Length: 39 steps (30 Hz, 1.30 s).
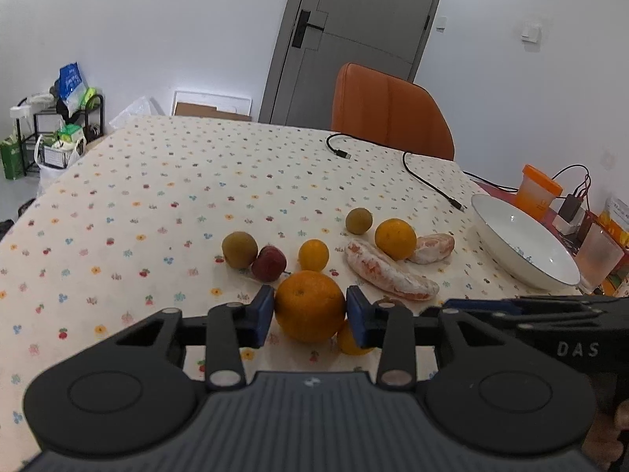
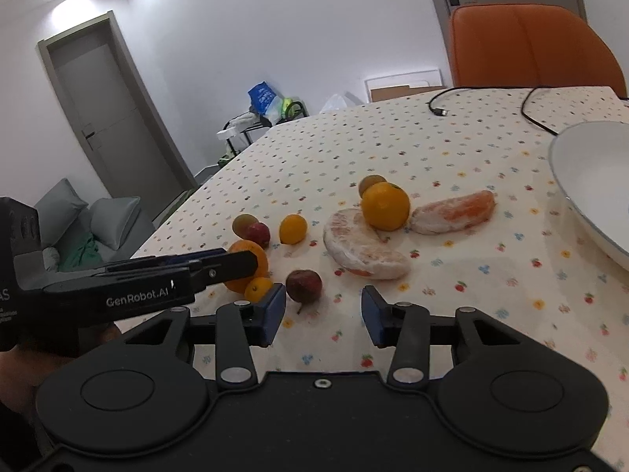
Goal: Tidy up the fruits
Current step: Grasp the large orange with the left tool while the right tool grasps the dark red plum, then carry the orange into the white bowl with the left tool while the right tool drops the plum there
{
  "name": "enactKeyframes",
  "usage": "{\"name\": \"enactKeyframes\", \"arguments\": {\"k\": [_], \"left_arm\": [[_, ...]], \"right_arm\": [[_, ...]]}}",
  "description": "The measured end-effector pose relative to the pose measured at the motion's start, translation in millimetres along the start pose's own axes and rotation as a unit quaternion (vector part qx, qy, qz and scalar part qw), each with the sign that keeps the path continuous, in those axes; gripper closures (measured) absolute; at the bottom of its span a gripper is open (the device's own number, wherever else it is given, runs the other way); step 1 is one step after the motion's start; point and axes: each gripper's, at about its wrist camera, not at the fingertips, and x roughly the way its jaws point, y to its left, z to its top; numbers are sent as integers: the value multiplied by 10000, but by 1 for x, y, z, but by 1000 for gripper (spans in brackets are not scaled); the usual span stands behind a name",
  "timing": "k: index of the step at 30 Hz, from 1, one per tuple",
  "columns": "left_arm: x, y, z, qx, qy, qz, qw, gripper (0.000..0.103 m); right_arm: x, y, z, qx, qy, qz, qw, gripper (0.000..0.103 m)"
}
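Left claw (image 1: 309, 316) clamps big orange (image 1: 309, 306); right claw (image 2: 323, 310) partly open, holding nothing.

L pads touch both sides of the orange, w/ a small orange (image 1: 350, 340) tucked just behind its right pad. R claw sits over bare table (image 2: 452, 306), a dark red fruit (image 2: 303, 285) just ahead-left of it. Farther: two peeled pomelo wedges (image 2: 363, 249), a mid orange (image 2: 385, 205) btwn them, more small fruits left. White bowl (image 2: 589, 181) at far right.

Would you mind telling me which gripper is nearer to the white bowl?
Right. The right gripper sits over bare cloth nearer the white bowl; the left gripper straddles the large orange, farther away.
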Motion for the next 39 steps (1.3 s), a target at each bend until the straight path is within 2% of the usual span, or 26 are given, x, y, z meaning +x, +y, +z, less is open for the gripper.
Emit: {"name": "enactKeyframes", "arguments": {"k": [15, 18, 20, 23, 39], "left_arm": [[-23, 17, -4, -155, -196, 311, 9992, 65], [-26, 17, -4, -164, -226, 336, 9990, 65], [-27, 16, -5, -161, -240, 336, 9990, 65], [-29, 13, -6, -134, -272, 333, 9990, 65], [-40, -23, -2, 166, -514, -20, 9985, 65]], "right_arm": [[26, 6, 7, -96, 180, 161, 9997, 65], [30, 8, 6, -146, 201, 181, 9995, 78], [30, 7, 5, -113, 175, 187, 9996, 81], [24, 4, 5, 5, 102, 295, 9995, 81], [-25, -10, 1, 41, -349, 39, 9994, 81]]}}
